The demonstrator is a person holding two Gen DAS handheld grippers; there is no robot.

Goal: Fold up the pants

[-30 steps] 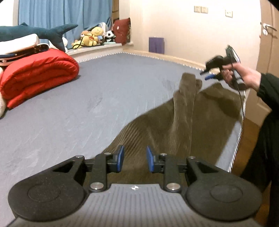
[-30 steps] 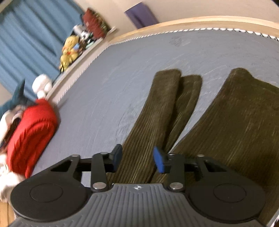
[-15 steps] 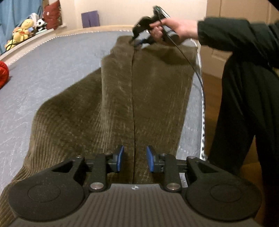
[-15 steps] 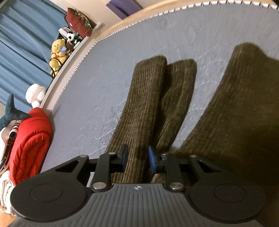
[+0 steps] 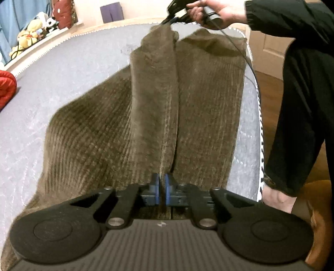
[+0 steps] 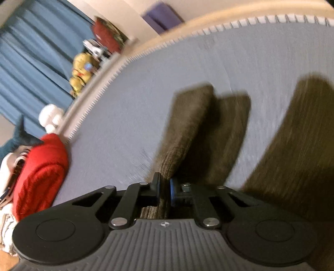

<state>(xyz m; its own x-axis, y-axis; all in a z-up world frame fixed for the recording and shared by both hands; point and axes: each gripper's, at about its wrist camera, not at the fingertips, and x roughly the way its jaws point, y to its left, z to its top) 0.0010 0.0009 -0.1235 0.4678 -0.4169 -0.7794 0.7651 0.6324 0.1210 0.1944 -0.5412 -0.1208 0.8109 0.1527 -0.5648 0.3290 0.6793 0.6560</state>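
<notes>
Brown corduroy pants (image 5: 150, 108) lie spread on the grey bed, one leg laid over the middle. My left gripper (image 5: 162, 183) is shut on a raised ridge of the cloth at the near end. At the far end a hand holds my right gripper (image 5: 170, 17), which pinches the tip of the overlapping leg. In the right wrist view the pants (image 6: 183, 133) run away from my right gripper (image 6: 165, 185), whose blue pads are shut on the edge of the near leg. That view is blurred.
The grey mattress (image 5: 62, 68) stretches left and far, its piped edge (image 5: 257, 116) close on the right. A person in black (image 5: 302, 104) stands beside it. A red rolled blanket (image 6: 39, 166), plush toys (image 6: 81, 75) and blue curtains (image 6: 31, 68) lie beyond.
Both grippers came down onto the pants and closed on the cloth. The left one swung from the bed's middle to face along the pants; the cloth now rises into ridges at both grips.
</notes>
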